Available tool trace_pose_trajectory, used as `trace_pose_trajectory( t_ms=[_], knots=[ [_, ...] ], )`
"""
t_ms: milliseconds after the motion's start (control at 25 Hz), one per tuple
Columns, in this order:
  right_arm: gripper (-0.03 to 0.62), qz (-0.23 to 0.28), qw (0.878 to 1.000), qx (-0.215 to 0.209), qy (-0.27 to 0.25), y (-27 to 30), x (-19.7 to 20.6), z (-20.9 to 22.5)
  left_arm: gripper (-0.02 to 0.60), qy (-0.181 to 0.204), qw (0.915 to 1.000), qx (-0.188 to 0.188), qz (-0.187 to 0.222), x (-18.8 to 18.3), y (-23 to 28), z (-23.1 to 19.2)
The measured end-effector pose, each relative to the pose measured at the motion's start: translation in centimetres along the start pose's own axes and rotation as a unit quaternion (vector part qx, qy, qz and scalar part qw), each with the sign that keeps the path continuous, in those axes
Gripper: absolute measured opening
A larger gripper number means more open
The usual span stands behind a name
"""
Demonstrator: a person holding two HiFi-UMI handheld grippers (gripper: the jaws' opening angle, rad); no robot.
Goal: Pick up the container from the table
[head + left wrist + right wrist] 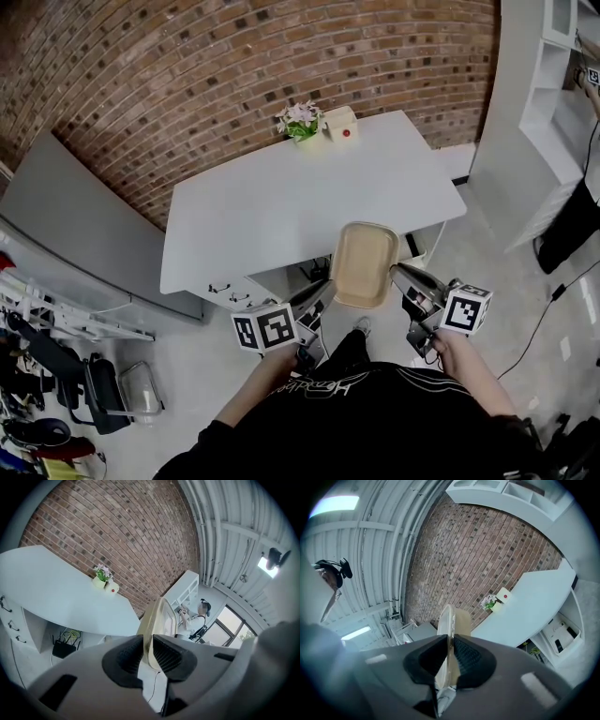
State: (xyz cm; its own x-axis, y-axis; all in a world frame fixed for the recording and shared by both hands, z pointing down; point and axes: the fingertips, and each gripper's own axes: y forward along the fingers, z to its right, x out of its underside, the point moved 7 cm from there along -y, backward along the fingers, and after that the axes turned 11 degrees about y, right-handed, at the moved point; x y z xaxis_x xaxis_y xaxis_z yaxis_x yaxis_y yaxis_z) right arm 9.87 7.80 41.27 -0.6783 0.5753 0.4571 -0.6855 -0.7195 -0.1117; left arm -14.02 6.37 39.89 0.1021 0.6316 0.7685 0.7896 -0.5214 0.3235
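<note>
A tan rectangular container (362,264) hangs in the air off the near edge of the white table (281,216), held between both grippers. My left gripper (323,292) is shut on its near left rim, and my right gripper (396,272) is shut on its right rim. In the left gripper view the container (157,620) stands edge-on, pinched between the dark pads of the left gripper (149,654). The right gripper view likewise has the thin rim of the container (449,620) clamped in the right gripper (449,660).
A small potted flower (301,120) and a cream box with a red dot (341,124) stand at the table's far edge by the brick wall. White shelving (553,56) stands at the right. A person (199,616) stands far off by the shelves. Chairs (84,394) are on the floor at the left.
</note>
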Motion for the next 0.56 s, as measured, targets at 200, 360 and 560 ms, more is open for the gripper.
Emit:
trace_pose_trajectory(
  t_ms=[200, 360, 560],
  knots=[
    [0.046, -0.002, 1.000, -0.006, 0.001, 0.0, 0.6, -0.4, 0.066, 0.008, 0.9998, -0.015, 0.007, 0.3, -1.2, 0.2],
    [0.046, -0.009, 1.000, -0.010, -0.002, 0.2, 1.3, -0.7, 0.066, -0.005, 0.9999, -0.005, 0.014, 0.6, -1.8, 0.2],
    [0.046, -0.012, 1.000, -0.014, -0.011, 0.5, 1.2, -1.0, 0.066, 0.002, 0.9998, -0.010, 0.019, 0.0, -2.1, 0.3]
  ],
)
